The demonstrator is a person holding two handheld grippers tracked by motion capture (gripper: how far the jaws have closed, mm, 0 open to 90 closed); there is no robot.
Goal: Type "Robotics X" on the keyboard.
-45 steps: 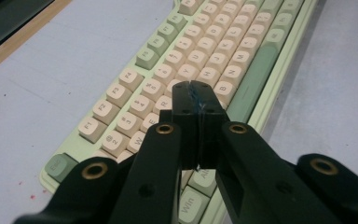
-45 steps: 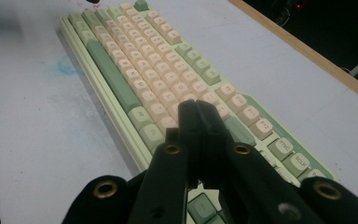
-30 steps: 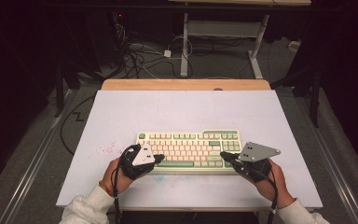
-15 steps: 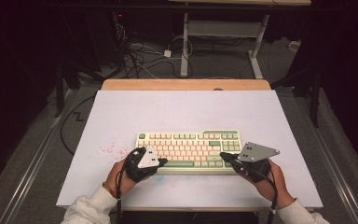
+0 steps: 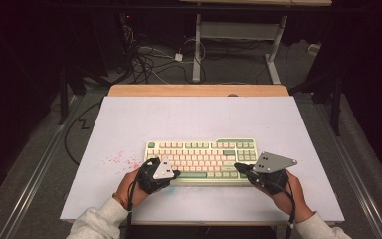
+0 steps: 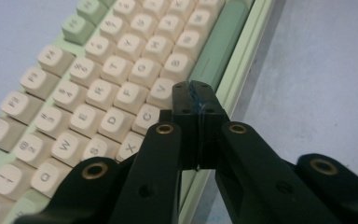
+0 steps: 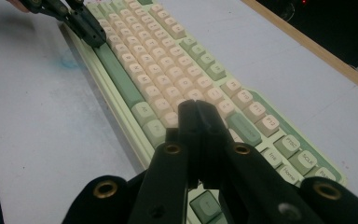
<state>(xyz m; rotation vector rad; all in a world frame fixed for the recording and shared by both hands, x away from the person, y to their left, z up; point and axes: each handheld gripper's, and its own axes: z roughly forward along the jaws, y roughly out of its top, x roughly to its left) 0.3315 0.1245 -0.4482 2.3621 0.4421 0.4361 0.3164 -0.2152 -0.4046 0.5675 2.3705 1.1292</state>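
Observation:
A keyboard [image 5: 202, 157] with cream and pale green keys lies on the white table [image 5: 194, 117], near its front edge. My left gripper [image 5: 177, 174] is shut with nothing in it, at the keyboard's front left corner. In the left gripper view its closed tips [image 6: 196, 91] hover over the bottom key rows of the keyboard [image 6: 98, 84], beside the green space bar [image 6: 216, 49]. My right gripper [image 5: 238, 167] is shut and empty too, at the front right. In the right gripper view its tips [image 7: 196, 107] sit just above the keys [image 7: 168, 70], with the left gripper [image 7: 91, 32] far off.
Pink specks [image 5: 117, 160] stain the table left of the keyboard, and a faint blue smudge [image 7: 67, 60] lies in front of it. A wooden strip [image 5: 199, 90] edges the far side. Cables [image 5: 154, 59] and a desk frame [image 5: 238, 35] are on the floor beyond.
My left hand has shifted a little to the right along the keyboard's front edge. The right hand and the keyboard have stayed put.

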